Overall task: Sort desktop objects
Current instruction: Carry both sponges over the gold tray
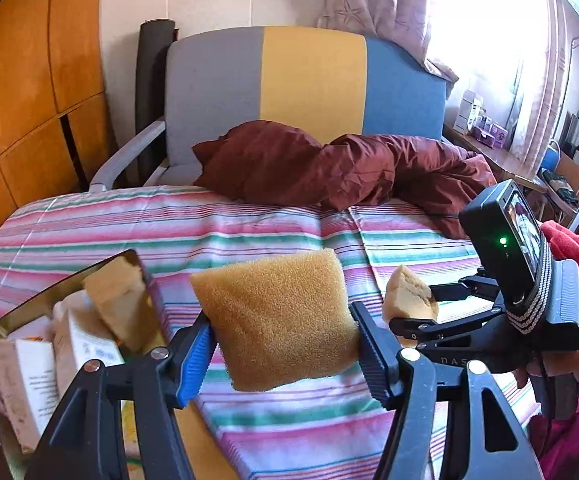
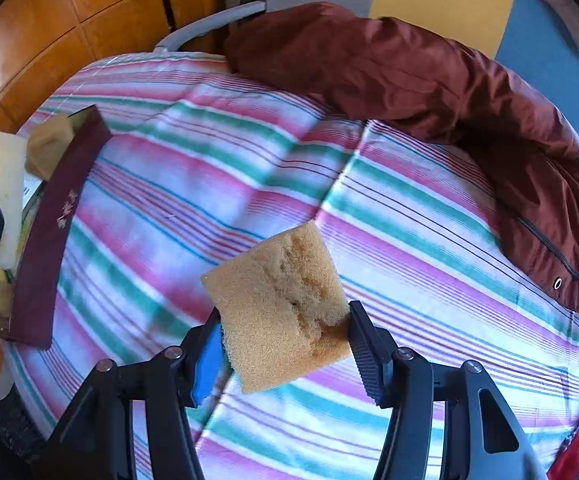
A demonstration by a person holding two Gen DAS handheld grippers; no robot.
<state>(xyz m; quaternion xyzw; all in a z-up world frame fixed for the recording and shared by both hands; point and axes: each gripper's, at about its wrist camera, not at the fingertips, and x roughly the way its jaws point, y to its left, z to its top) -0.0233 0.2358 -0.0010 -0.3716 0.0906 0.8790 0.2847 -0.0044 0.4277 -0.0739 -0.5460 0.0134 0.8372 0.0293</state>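
The maroon box at the bed's left edge is cut off, so we can't make out all its contents. We see a striped bedspread beneath a rumpled maroon jacket. Above it, our left claw grips one sponge, our right claw a torn sponge

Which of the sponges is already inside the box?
The tan sponge leaning in the open box at left. The other two are held above the striped cover: one in the left gripper, one in the right gripper.
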